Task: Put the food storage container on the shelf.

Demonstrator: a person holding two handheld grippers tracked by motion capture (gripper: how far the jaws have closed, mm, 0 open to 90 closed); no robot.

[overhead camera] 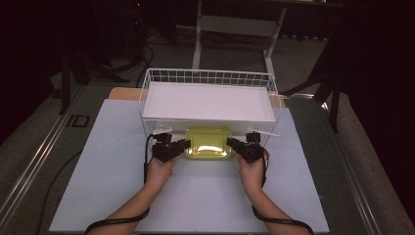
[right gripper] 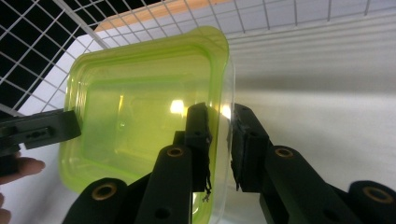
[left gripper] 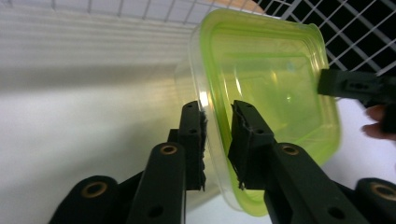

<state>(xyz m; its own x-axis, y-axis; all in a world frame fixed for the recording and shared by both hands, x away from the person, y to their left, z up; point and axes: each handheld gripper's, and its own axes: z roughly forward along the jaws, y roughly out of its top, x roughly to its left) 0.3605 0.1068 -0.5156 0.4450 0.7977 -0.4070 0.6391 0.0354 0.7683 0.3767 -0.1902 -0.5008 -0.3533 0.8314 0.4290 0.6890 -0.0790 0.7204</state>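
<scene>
Both grippers have hold of one yellow-green lidded container (overhead camera: 209, 142), one at each end. Left gripper (overhead camera: 182, 145) pinches the container's left edge: in the left gripper view its jaws (left gripper: 217, 140) stand a narrow gap apart with the lid's rim and the clear wall of the tub (left gripper: 261, 88) between them, the pads pressed against the plastic. Right gripper (overhead camera: 233, 143) does the same on the opposite edge; in the right gripper view its jaws (right gripper: 220, 142) are closed to a slim gap around the rim of the container (right gripper: 140, 107), one jaw on the green lid side, the other on the clear side.

Seen from above, the container sits between the two grippers, just ahead of the person's left hand (overhead camera: 161, 169) and right hand (overhead camera: 252, 169), its lid facing up and catching a bright reflection. Directly beyond the grippers, touching or just beside the container's far side, stands a white wire basket (overhead camera: 147, 88) holding a flat white board (overhead camera: 208, 102) across its top. Whether the container rests on the white table surface (overhead camera: 195, 205) or is lifted slightly off it cannot be told.

From each gripper view the opposite gripper's black jaw tip (left gripper: 355, 86) (right gripper: 37, 130) reaches the far rim of the lid, with fingertips behind it, and the basket's wire mesh (right gripper: 42, 42) lies behind the container.
</scene>
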